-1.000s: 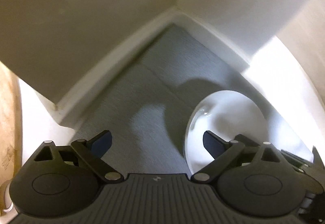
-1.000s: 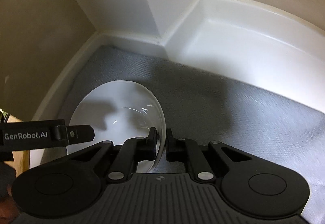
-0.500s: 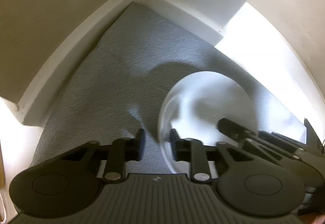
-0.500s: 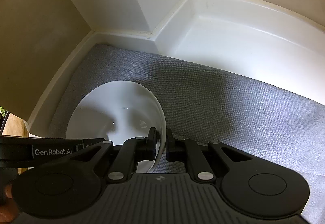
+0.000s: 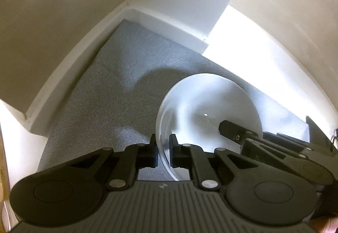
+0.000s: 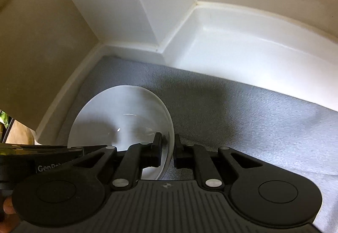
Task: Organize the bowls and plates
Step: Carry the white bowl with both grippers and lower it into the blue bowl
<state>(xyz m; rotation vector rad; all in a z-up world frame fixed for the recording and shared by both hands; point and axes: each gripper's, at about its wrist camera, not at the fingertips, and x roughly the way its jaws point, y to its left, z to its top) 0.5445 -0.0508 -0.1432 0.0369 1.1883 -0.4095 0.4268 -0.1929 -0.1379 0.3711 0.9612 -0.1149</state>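
**Now two grippers are pinching one white bowl by opposite rims**

Here the white bowl (image 5: 208, 114) is sitting over a grey woven mat (image 5: 109, 106) in a corner bounded by white skirting and pale walls (image 5: 52, 11). In the left wrist view the left gripper (image 5: 163, 148) is clamping narrowly on the bowl's near-left rim, one finger lying outside the wall and the other inside it, both pads pressing on the rim. The right gripper (image 5: 232, 131) is reaching in from the right of that view, its dark fingers lying across the bowl's right side.

In the right wrist view the same bowl (image 6: 120, 114) is showing at the near left, close to the skirting (image 6: 69, 93) on the left. The right gripper (image 6: 168, 148) is squeezing the bowl's right rim, with one finger (image 6: 157, 146) inside the bowl and the other just outside it over the mat (image 6: 243, 119). The left gripper (image 6: 52, 161) is crossing the near-left corner of that view as a dark bar bearing white lettering, its tip hidden behind the right gripper's linkage. Beyond the mat on the far right, a glossy white ledge (image 6: 232, 49) is running along the wall. Whether the bowl's base is touching the mat cannot be told.
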